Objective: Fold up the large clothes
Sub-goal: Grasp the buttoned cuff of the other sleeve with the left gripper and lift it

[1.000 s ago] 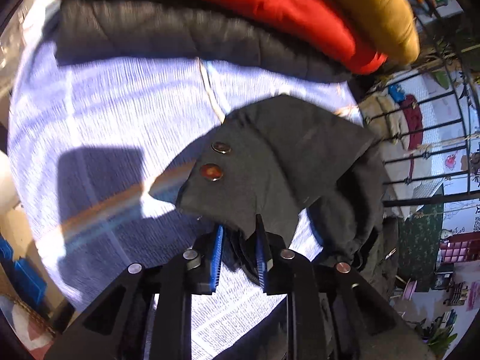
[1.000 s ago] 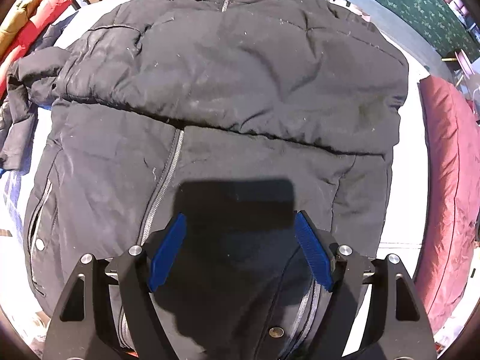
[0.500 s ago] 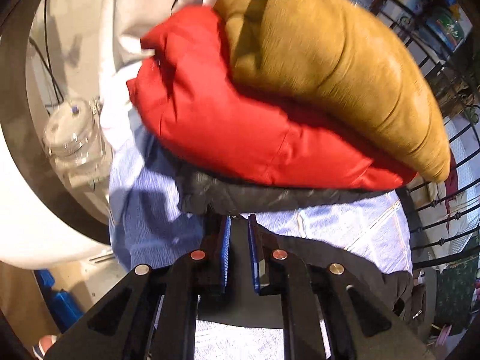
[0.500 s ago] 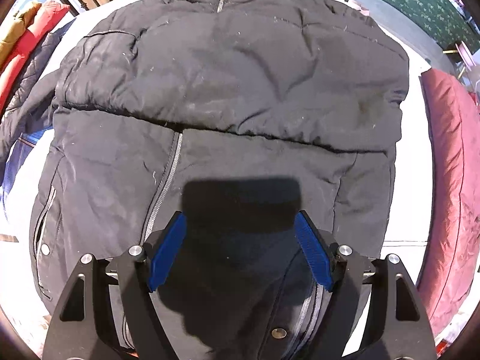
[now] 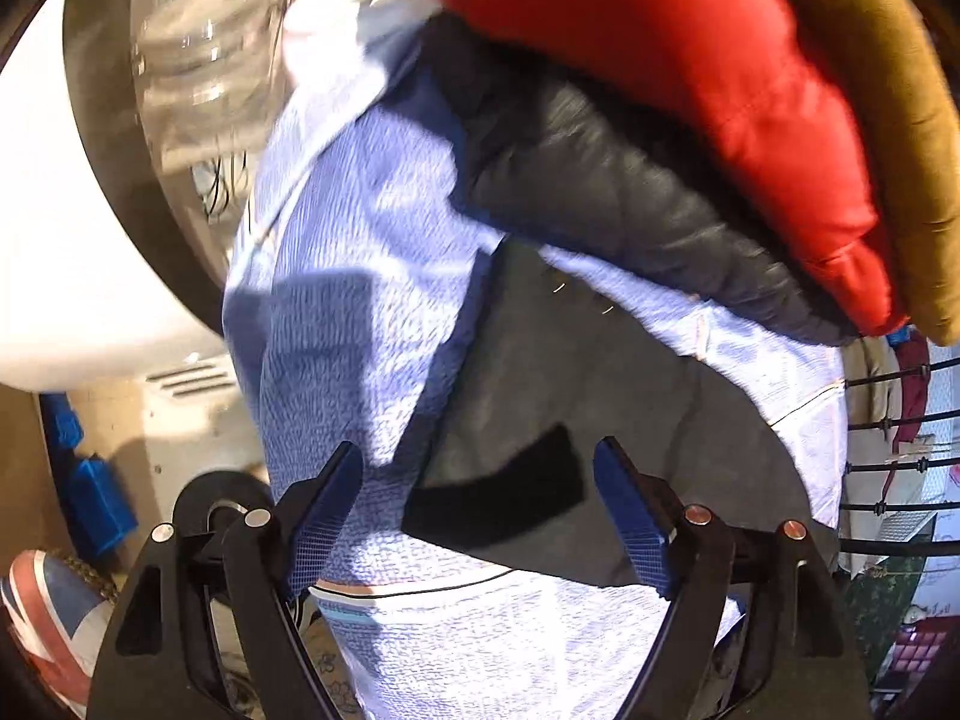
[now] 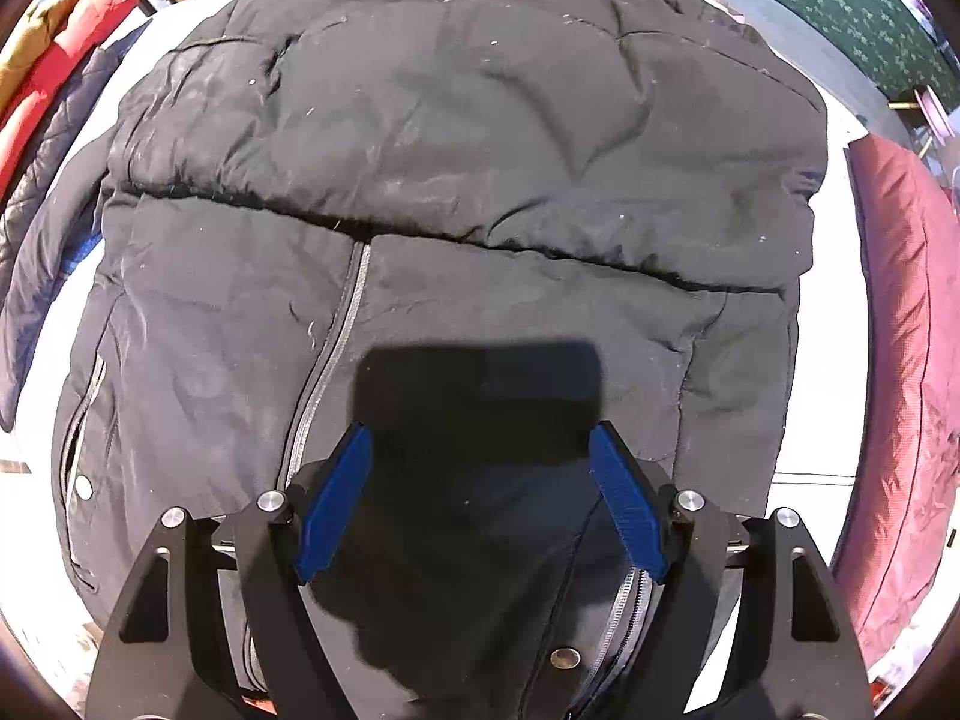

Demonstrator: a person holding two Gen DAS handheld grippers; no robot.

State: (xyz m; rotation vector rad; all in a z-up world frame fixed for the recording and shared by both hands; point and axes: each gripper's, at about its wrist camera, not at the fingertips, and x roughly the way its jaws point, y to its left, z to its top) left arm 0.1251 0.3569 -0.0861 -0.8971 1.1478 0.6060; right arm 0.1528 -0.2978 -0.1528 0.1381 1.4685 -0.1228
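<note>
A large black puffer jacket (image 6: 468,180) lies front-up on a white surface, zipper down its middle, one sleeve folded across the chest. My right gripper (image 6: 480,498) is open and empty, hovering over the jacket's lower front. My left gripper (image 5: 480,510) is open and empty above a dark grey piece of the jacket (image 5: 570,408) that lies flat on a pale blue cloth (image 5: 360,276). The view is blurred by motion.
A stack of folded coats, mustard (image 5: 888,90), red (image 5: 690,60) and dark grey (image 5: 630,198), sits beyond the left gripper. A clear jar (image 5: 198,60) and a white curved appliance (image 5: 72,240) stand at left. A maroon cushion (image 6: 900,360) lies to the jacket's right. Black railings (image 5: 900,420) are at right.
My left gripper held the dark jacket piece a second ago, carried it out toward the coat stack, and has now opened and let it go. My right gripper stayed open, edging slightly closer.
</note>
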